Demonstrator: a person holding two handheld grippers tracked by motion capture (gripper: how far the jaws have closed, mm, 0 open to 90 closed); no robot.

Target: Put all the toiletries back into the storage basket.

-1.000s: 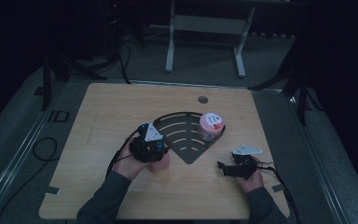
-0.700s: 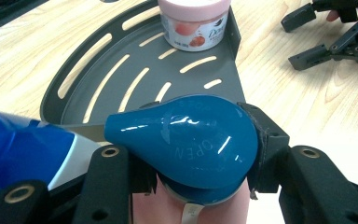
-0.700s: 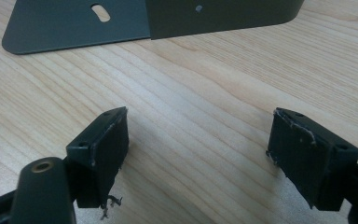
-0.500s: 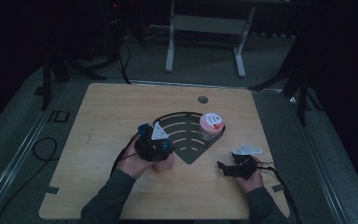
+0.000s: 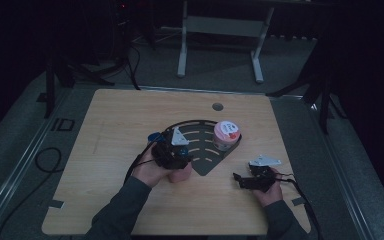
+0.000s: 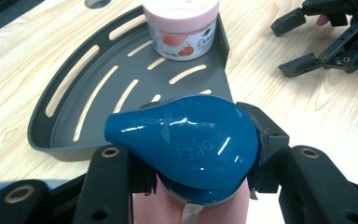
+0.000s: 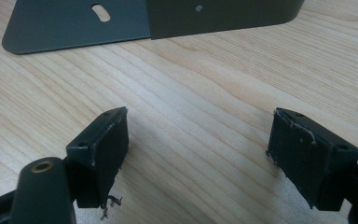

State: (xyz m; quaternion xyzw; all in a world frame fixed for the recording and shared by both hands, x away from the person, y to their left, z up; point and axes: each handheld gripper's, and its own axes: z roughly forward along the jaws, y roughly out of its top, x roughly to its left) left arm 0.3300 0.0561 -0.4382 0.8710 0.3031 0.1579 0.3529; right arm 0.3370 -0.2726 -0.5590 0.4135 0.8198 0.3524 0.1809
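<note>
Left gripper (image 6: 193, 179): black jaws closed on a pink plastic bottle with a glossy teal flip cap (image 6: 186, 140); pads clamp the neck just under the cap, one at each side. Cap embossed "OPEN", narrow end turned toward the tray. Grip set high on the bottle, probably so the body hangs clear below and can be lowered upright. Bottle near the tray's pointed corner, at its near rim; whether raised off the wood or resting on it, cannot tell.

Dark grey slotted corner tray, quarter-round, raised rim (image 6: 70, 98): flat on the table ahead of the bottle. Most of its slotted floor bare, room enough for a second item. Likely destination, judged from the bottle's heading.

Round pink-lidded cream jar with fruit label (image 6: 182, 28): upright in the tray's far corner, close against the straight wall. Tucked to the back, which keeps the front of the tray free.

Right gripper (image 7: 196, 149): jaws wide apart, nothing between them but bare wood. Low over the table, near the tray's straight outer wall (image 7: 214, 14), well apart from the bottle. Apparently parked as a spare, out of the left hand's path.

Light wooden table with round cable hole (image 5: 105, 130): carries everything listed above.
</note>
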